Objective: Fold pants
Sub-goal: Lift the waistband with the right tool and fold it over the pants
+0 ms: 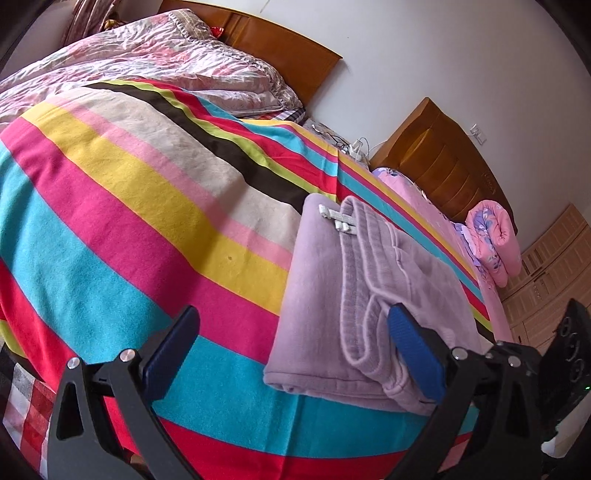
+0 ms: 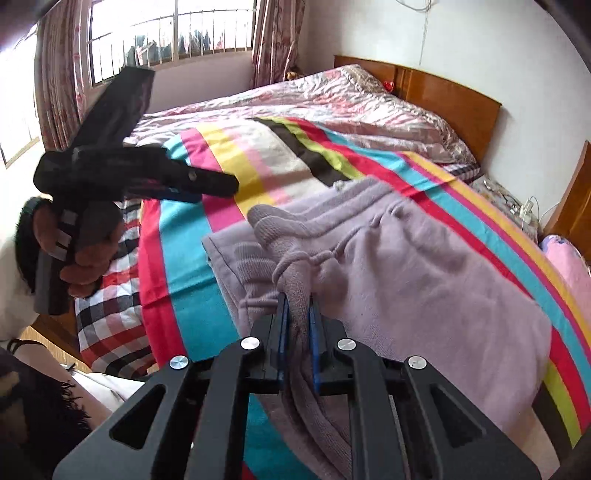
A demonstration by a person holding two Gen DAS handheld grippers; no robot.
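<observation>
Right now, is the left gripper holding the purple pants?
No, the left gripper is wide open with only the striped blanket between its fingers.

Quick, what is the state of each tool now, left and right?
Left tool: open, holding nothing, beside the purple pants.
Right tool: shut on the purple pants, pinching a bunched fold.

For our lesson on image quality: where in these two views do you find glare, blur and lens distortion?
Right wrist view: the window is blown out white, and the left hand-held gripper is motion-blurred. Left wrist view: even light, the lilac pants fairly sharp. Both views: fisheye bending the headboard, with dark corners.
</observation>
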